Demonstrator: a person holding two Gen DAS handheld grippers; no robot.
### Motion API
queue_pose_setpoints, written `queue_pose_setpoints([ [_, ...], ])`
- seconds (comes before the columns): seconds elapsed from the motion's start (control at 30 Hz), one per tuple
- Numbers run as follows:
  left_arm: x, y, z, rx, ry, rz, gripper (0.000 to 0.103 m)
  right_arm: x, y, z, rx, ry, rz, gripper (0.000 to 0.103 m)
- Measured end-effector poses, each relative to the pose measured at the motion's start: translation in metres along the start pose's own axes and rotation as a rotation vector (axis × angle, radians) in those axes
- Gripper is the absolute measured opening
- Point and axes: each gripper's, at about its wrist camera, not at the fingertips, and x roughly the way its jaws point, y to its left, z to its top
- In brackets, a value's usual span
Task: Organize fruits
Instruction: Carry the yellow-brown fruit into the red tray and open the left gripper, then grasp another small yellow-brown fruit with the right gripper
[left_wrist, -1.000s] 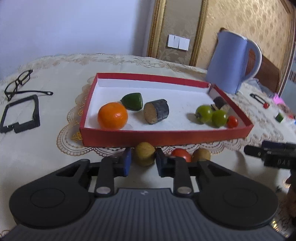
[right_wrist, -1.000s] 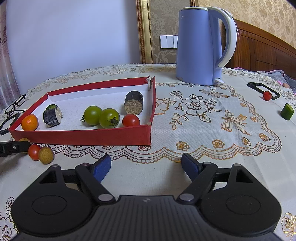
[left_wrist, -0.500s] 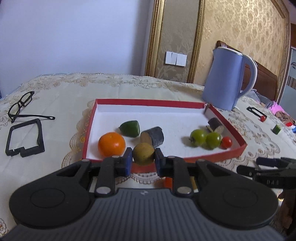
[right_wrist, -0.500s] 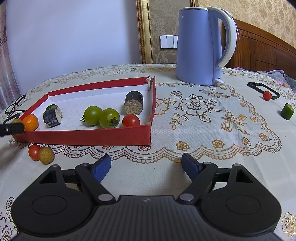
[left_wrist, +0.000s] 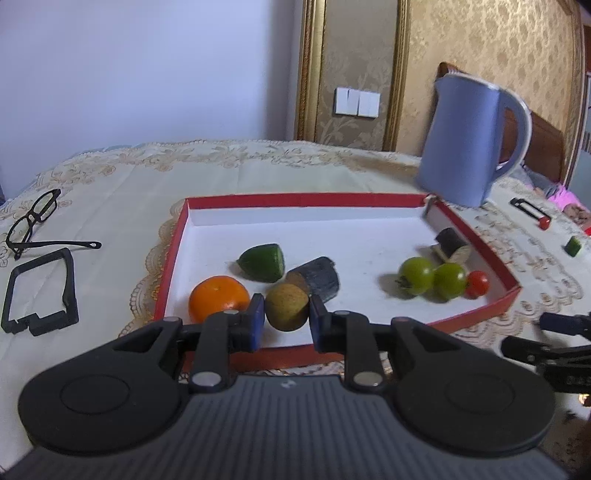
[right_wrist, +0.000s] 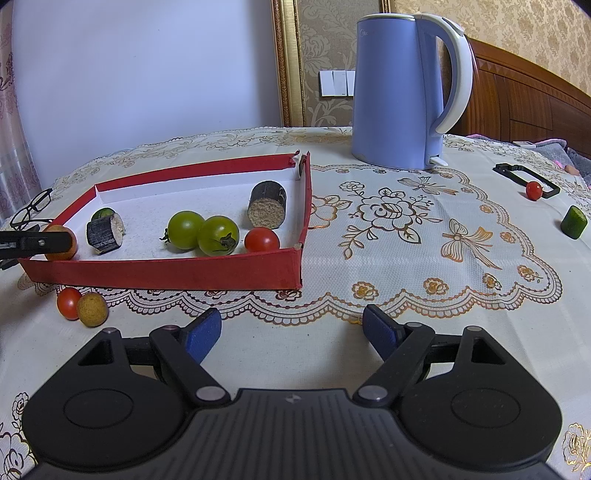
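- Left gripper (left_wrist: 286, 320) clamping a brown round fruit (left_wrist: 287, 306) between its blue pads, holding it over the near edge of the red tray (left_wrist: 498, 306), close beside the orange (left_wrist: 218, 298).
- Showing, in the left view only, the orange in full, a green half fruit (left_wrist: 263, 262) and a dark cut piece (left_wrist: 317, 283) sitting just behind the held fruit.
- Lying further right in the tray: two green tomatoes (left_wrist: 432, 276) touching, a small red tomato (left_wrist: 477, 284) against them, another dark piece (left_wrist: 450, 245) behind.
- Right gripper (right_wrist: 293, 331) hovering low over the tablecloth (right_wrist: 406, 236), fingers wide apart, gripping nothing.
- Revealing, in the right view only, a red tomato (right_wrist: 68, 303) and a tan fruit (right_wrist: 92, 309) touching, resting outside the tray's near wall.
- Resting far right: a cherry tomato (right_wrist: 533, 190) by a black frame (right_wrist: 524, 178), a green chunk (right_wrist: 573, 222) nearer.
- Standing beyond the tray: a blue kettle (right_wrist: 400, 92).
- Lying far left: glasses (left_wrist: 35, 218).
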Motion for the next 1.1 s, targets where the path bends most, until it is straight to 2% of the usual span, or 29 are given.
queue_pose_setpoints([
  [0.33, 0.035, 0.000, 0.001, 0.034, 0.036, 0.047, 0.024, 0.000, 0.000, 0.000, -0.006, 0.002, -0.004, 0.084],
  [0.47, 0.037, -0.002, -0.001, 0.057, 0.027, 0.061, 0.025, 0.000, 0.001, 0.000, -0.008, 0.002, -0.005, 0.084],
  [0.53, 0.034, -0.001, -0.003, 0.062, 0.021, 0.043, 0.037, 0.000, 0.001, 0.000, -0.008, 0.002, -0.005, 0.084],
  [0.57, 0.030, -0.001, -0.004, 0.062, 0.008, 0.032, 0.053, 0.000, 0.001, 0.000, -0.007, 0.002, -0.004, 0.084],
  [0.6, 0.027, 0.000, -0.005, 0.057, -0.004, 0.026, 0.062, 0.000, 0.001, 0.000, -0.007, 0.002, -0.004, 0.084],
  [0.67, 0.019, 0.000, -0.006, 0.050, -0.015, -0.011, 0.070, 0.000, 0.000, 0.000, -0.005, 0.001, -0.003, 0.084],
  [0.83, 0.000, -0.005, -0.012, 0.076, -0.056, -0.017, 0.077, 0.000, 0.001, 0.000, -0.005, 0.001, -0.002, 0.084],
  [0.9, -0.011, -0.003, -0.014, 0.062, -0.076, -0.022, 0.092, 0.000, 0.001, 0.000, -0.005, 0.001, -0.001, 0.084],
  [0.93, -0.018, -0.002, -0.017, 0.059, -0.097, -0.007, 0.095, 0.000, 0.001, 0.000, -0.005, 0.001, -0.002, 0.084],
  [1.03, -0.034, 0.007, -0.025, 0.048, -0.124, 0.024, 0.096, 0.001, 0.001, 0.000, -0.004, 0.001, 0.000, 0.084],
  [1.1, -0.040, 0.016, -0.031, 0.037, -0.113, 0.037, 0.096, 0.000, 0.001, 0.000, -0.006, 0.001, -0.002, 0.084],
])
